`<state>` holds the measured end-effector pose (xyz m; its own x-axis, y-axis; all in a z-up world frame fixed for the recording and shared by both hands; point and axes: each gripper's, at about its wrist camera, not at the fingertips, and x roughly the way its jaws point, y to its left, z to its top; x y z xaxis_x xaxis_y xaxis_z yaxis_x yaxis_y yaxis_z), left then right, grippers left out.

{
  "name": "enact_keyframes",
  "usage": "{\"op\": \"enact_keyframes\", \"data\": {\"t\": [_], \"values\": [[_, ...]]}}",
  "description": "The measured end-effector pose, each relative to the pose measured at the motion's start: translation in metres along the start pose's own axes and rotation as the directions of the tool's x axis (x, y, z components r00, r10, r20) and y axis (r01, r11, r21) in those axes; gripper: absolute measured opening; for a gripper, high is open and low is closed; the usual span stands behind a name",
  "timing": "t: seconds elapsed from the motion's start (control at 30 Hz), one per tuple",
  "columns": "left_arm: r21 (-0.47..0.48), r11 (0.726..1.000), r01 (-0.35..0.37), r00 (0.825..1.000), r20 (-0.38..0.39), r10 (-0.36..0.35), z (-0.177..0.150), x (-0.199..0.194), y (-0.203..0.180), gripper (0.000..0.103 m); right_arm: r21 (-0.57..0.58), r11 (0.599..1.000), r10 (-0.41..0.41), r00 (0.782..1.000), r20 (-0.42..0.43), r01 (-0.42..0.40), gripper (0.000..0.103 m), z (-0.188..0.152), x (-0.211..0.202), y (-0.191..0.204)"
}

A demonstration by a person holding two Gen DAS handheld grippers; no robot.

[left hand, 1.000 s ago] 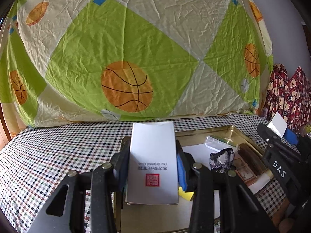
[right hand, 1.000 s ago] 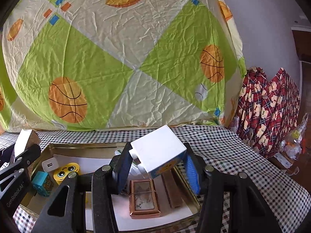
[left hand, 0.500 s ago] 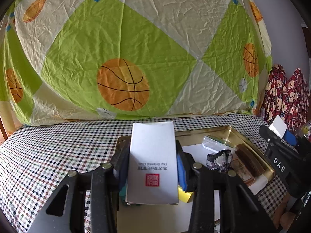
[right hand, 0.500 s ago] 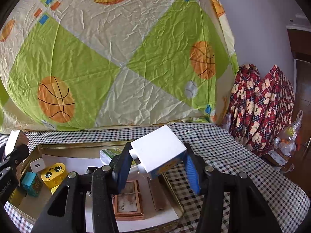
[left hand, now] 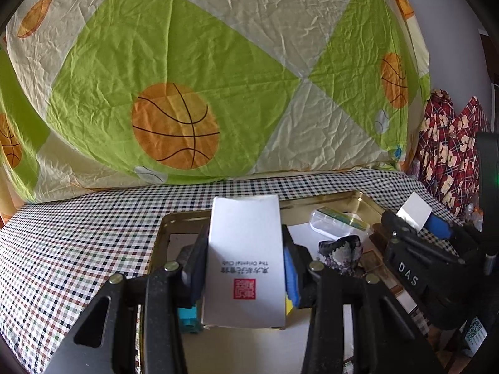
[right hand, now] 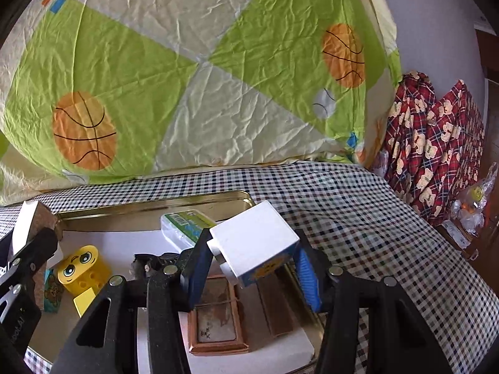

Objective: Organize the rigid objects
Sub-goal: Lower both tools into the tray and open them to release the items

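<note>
The left tongs (left hand: 244, 268) are gripping a white carton (left hand: 246, 258) at centre frame; the right tongs (right hand: 249, 265) are clamping a white toy block (right hand: 254, 240) above the gold tray (right hand: 156, 205).

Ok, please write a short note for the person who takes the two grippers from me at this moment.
Left gripper: shut on the white card box, held over the gold tray.
Right gripper: shut on the white toy block, tilted, above the tray's right part.
Already in the tray: yellow face block, teal block, clear plastic case, framed picture, brown bar, a dark patterned item.
Left to do, probably: set both held things down on a bare part of the tray, then release.
</note>
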<state>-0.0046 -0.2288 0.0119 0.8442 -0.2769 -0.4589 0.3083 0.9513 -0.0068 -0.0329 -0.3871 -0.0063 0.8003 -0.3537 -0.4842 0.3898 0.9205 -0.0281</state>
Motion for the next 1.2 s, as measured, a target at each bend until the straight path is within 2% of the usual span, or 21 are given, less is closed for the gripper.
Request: {"op": "enact_keyframes", "data": {"t": [0.27, 0.47, 0.53, 0.6, 0.67, 0.73, 0.83, 0.97, 1.1, 1.2], "values": [[0.006, 1.000, 0.005, 0.999, -0.036, -0.005, 0.000, 0.007, 0.000, 0.040, -0.022, 1.000, 0.018, 1.000, -0.019, -0.018, 0.053, 0.000, 0.002, 0.009], [-0.006, 1.000, -0.003, 1.000, -0.014, 0.003, 0.018, 0.001, 0.021, 0.040, -0.009, 0.999, 0.039, 0.999, -0.008, -0.039, 0.053, 0.017, -0.006, -0.001], [-0.003, 1.000, -0.012, 1.000, -0.002, 0.012, 0.028, 0.000, 0.030, 0.040, -0.014, 0.998, 0.060, 0.998, -0.012, -0.060, 0.053, 0.029, -0.007, 0.000], [-0.009, 1.000, 0.007, 1.000, -0.023, -0.007, 0.040, 0.004, 0.041, 0.040, -0.026, 0.993, 0.114, 0.992, -0.045, -0.116, 0.053, 0.041, -0.003, 0.008], [-0.016, 0.999, 0.035, 0.998, -0.057, -0.036, 0.049, 0.012, 0.049, 0.040, -0.022, 0.979, 0.198, 0.973, -0.114, -0.202, 0.053, 0.050, 0.008, 0.021], [-0.021, 0.998, 0.060, 0.993, -0.101, -0.062, 0.055, 0.022, 0.054, 0.040, 0.013, 0.960, 0.276, 0.942, -0.189, -0.279, 0.053, 0.055, 0.023, 0.033], [-0.026, 0.995, 0.093, 0.983, -0.154, -0.096, 0.055, 0.035, 0.055, 0.040, 0.054, 0.943, 0.329, 0.901, -0.282, -0.327, 0.053, 0.059, 0.045, 0.053], [-0.059, 0.991, 0.121, 0.956, -0.262, -0.132, 0.048, 0.056, 0.051, 0.040, 0.077, 0.935, 0.350, 0.858, -0.375, -0.347, 0.053, 0.056, 0.064, 0.071], [-0.021, 0.996, 0.083, 0.937, -0.340, -0.085, 0.043, 0.070, 0.041, 0.040, 0.073, 0.942, 0.324, 0.828, -0.458, -0.328, 0.053, 0.053, 0.084, 0.076], [-0.016, 0.997, 0.070, 0.903, -0.423, -0.071, 0.039, 0.081, 0.037, 0.040, 0.074, 0.949, 0.298, 0.800, -0.521, -0.306, 0.053, 0.048, 0.099, 0.076]]}}
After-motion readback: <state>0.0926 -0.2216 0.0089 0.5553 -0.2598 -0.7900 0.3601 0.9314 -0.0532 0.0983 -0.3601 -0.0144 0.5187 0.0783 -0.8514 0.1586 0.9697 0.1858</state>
